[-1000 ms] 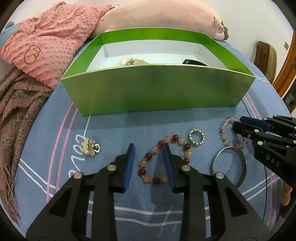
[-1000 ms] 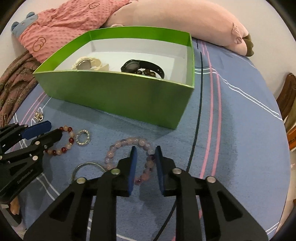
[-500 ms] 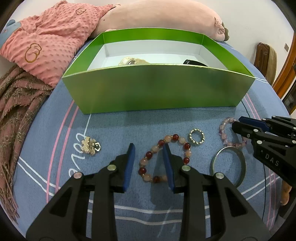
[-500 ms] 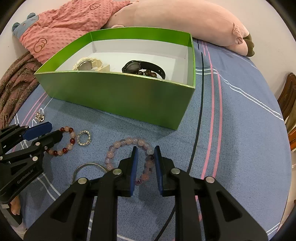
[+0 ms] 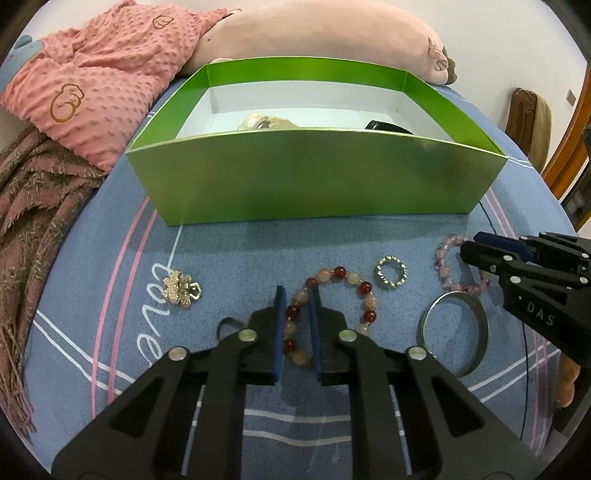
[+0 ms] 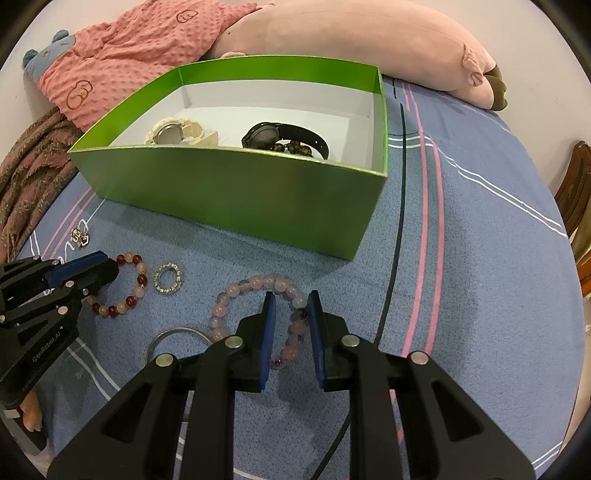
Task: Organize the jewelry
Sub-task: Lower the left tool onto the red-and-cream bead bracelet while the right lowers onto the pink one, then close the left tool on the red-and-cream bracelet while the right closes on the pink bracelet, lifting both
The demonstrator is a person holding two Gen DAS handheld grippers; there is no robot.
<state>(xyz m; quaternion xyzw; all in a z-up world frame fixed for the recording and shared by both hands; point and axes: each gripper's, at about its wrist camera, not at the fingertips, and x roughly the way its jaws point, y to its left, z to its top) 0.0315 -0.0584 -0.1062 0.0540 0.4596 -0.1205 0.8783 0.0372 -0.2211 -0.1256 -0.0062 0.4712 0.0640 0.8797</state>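
Note:
A green box (image 5: 317, 177) stands on the blue bedspread; it also shows in the right wrist view (image 6: 236, 192), holding a cream watch (image 6: 177, 133) and a black watch (image 6: 284, 138). My left gripper (image 5: 297, 295) has closed around the near left side of a red and peach bead bracelet (image 5: 354, 284) lying on the spread. My right gripper (image 6: 290, 299) straddles the right side of a pink bead bracelet (image 6: 236, 291), its jaws narrowly apart. A small beaded ring (image 5: 391, 272), a silver bangle (image 5: 476, 332) and a gold brooch (image 5: 181, 288) lie nearby.
A pink plush toy (image 5: 314, 33) and a coral dotted blanket (image 5: 92, 81) lie behind the box. A brown fringed throw (image 5: 33, 206) lies at the left. A wooden chair (image 5: 528, 118) stands at the far right.
My left gripper's jaws have closed in on the red bracelet's left side. My right gripper has stayed over the pink bracelet with little change.

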